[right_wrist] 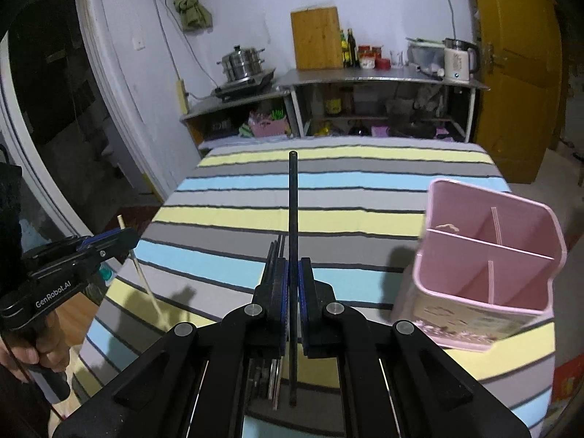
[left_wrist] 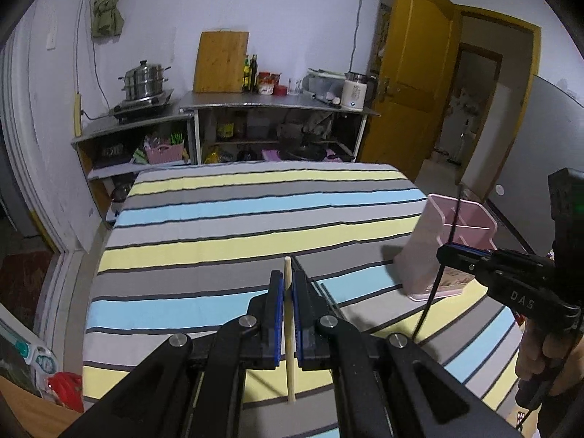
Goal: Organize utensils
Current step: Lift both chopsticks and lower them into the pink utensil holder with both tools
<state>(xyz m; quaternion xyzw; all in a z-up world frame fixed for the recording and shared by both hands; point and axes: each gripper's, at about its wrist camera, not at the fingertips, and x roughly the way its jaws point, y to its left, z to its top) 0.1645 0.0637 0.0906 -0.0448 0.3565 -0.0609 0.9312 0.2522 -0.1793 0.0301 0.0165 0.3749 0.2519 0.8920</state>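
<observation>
Chopsticks: I've got one in each gripper, both lifted clear of the bench (left_wrist: 233,219). Left gripper (left_wrist: 288,281) fingers are closed tight on the pale wooden chopstick (left_wrist: 289,328); it runs lengthwise between the blue pads, tip sticking out past the fingertips, back end trailing under the gripper body. Right gripper (right_wrist: 293,266) fingers are closed the same way on the black chopstick (right_wrist: 293,200), which points up and forward, well beyond the fingertips.

From the right wrist view, my left gripper sits at the left edge of the bench with the wooden stick angled down through its fingers. From the left wrist view, my right gripper is at the far right, black stick hanging down in front of the pink utensil holder (right_wrist: 489,255).

Holder stands upright on the right side of the striped cloth, near the bench's right edge, just right of the black chopstick's tip in the right wrist view. Its inside is split by dividers into compartments; no utensil visible in any of them. Neither chopstick touches the holder.
</observation>
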